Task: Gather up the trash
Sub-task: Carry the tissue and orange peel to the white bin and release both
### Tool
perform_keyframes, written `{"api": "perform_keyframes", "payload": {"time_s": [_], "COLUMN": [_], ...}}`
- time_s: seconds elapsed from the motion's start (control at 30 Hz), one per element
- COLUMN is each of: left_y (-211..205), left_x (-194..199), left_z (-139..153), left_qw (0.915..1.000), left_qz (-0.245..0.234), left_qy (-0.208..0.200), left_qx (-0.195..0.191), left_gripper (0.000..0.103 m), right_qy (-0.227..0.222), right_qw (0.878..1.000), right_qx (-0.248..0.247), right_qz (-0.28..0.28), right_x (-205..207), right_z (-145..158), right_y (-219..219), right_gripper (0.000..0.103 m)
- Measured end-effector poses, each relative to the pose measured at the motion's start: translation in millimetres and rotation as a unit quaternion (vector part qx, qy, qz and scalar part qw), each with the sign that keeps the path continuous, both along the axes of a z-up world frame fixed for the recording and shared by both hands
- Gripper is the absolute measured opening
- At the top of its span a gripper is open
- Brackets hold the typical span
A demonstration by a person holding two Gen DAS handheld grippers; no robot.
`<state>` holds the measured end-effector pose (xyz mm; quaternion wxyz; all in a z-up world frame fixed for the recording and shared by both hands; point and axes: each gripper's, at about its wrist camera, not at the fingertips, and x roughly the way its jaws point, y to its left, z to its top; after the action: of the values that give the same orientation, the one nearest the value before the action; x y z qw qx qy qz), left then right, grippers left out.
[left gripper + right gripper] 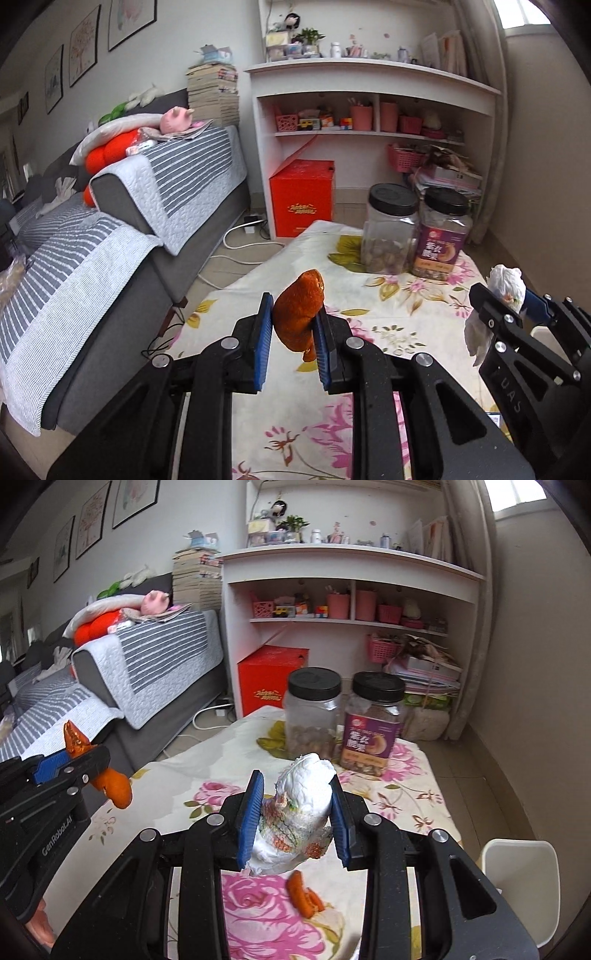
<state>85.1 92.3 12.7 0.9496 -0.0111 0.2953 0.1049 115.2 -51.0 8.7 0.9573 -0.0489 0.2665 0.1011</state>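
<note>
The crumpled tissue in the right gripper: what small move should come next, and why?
Probably swing the right gripper to its right and lower it over the white bin, then open. The crumpled tissue is already clamped and lifted off the floral cloth, and the bin stands just beside the table on that side.

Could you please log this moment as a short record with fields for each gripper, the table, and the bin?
left hand-held gripper: shut on orange peel
right hand-held gripper: shut on crumpled tissue
table: floral cloth, two black-lidded jars, one peel scrap left
white bin: on floor, right of table
</note>
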Motion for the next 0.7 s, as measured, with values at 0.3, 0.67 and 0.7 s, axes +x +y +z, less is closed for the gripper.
{"api": "perform_keyframes", "payload": {"time_s": [0.3,0.67,0.7], "left_y": [-34.0,-84.7,-89.4], "left_x": [7.3,18.4,19.5], "left_z": [1.9,1.0,1.1], "left_qw": [0.9996,0.9978,0.9975], "left_qz": [-0.027,-0.066,-0.07], "left_qy": [0.0,0.001,0.001], "left_qx": [0.003,0.002,0.002], "left_gripper": [0.022,0.022,0.022], "right_qy": [0.001,0.0,0.0], "right_qw": [1.0,0.998,0.998], "right_qx": [0.003,0.0,-0.001], "right_qz": [-0.023,-0.064,-0.069], "right_x": [-0.2,-4.3,-4.9], "right_z": [1.7,2.4,2.6], "right_y": [-31.8,-82.7,-88.6], "right_gripper": [0.032,0.032,0.032]}}
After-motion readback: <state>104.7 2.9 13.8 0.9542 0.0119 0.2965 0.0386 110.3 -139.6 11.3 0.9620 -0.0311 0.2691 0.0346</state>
